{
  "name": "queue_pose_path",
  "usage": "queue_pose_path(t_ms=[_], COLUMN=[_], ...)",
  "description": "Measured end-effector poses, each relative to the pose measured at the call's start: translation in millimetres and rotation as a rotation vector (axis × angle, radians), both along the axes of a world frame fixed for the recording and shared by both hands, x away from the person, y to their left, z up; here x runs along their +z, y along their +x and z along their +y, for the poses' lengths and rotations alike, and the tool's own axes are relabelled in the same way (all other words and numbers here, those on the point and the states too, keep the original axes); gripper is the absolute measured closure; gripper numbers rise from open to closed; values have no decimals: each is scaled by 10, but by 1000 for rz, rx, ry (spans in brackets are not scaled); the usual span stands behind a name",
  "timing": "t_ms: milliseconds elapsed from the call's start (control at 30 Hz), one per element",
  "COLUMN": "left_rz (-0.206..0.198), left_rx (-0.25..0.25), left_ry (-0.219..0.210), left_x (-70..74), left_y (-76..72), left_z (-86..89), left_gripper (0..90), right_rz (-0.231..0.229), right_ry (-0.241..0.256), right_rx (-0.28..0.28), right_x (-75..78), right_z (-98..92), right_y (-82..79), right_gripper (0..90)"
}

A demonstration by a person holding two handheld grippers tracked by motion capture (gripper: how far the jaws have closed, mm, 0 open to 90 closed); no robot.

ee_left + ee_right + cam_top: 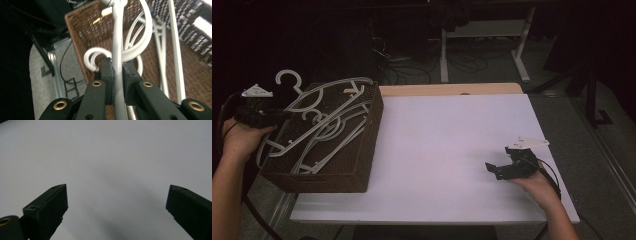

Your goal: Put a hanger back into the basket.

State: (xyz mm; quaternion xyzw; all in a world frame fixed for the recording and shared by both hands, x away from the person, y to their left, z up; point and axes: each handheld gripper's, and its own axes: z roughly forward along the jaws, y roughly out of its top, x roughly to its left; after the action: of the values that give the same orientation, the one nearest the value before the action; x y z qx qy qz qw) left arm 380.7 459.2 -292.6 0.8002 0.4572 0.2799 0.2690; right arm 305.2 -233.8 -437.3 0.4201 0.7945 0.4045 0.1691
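a: hanger (117,37), white, sits pinched in our left gripper (117,75) over the wicker basket (362,165), probably lifted slightly.
b: our right gripper (498,169) hovers spread, holding nothing, above the table (437,130).

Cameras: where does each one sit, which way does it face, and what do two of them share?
High view: above the person's side, facing forward and down on the white table; both forearms, left claw and right claw show.
Left gripper view: rides the left claw, looking along jaws shut on a white hanger over the brown basket.
Right gripper view: rides the right claw, jaws apart, facing bare tabletop.
Shared: high and left gripper views both show hanger and basket.
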Motion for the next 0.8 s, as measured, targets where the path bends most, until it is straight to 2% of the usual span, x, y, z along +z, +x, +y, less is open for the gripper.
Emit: queue_pose_path(t_ms=[300,333,433,467,500,533,567,667,800], left_rz=[73,93,107,127,149,149,138,111,66], left_rx=[-1,2,17,20,14,24,31,25,-29], left_ry=[34,26,20,6,-18,-17,-15,-58,-160], left_x=[-352,-414,-504,-538,-565,-584,-584,-531,-427], left_y=[135,155,163,161,163,158,147,118,73], left_z=[-161,-196,-228,-220,-209,-209,-207,-201,-260], left_gripper=[818,817,812,808,750,617,532,436,350], right_rz=[3,4,2,2,2,1,2,0,-2], right_ry=[-6,-6,-8,-8,-8,-8,-7,-7,-9], right_rx=[-5,-5,-2,-1,0,0,0,3,5], right_x=[-9,-10,-9,-8,-7,-6,-4,1,12], right_z=[-2,-1,-1,-3,-7,-9,-10,-6,-1], right_y=[3,2,-1,-1,-2,-1,-1,-1,-4], right_gripper=[37,37,36,37,37,37,37,37,37])
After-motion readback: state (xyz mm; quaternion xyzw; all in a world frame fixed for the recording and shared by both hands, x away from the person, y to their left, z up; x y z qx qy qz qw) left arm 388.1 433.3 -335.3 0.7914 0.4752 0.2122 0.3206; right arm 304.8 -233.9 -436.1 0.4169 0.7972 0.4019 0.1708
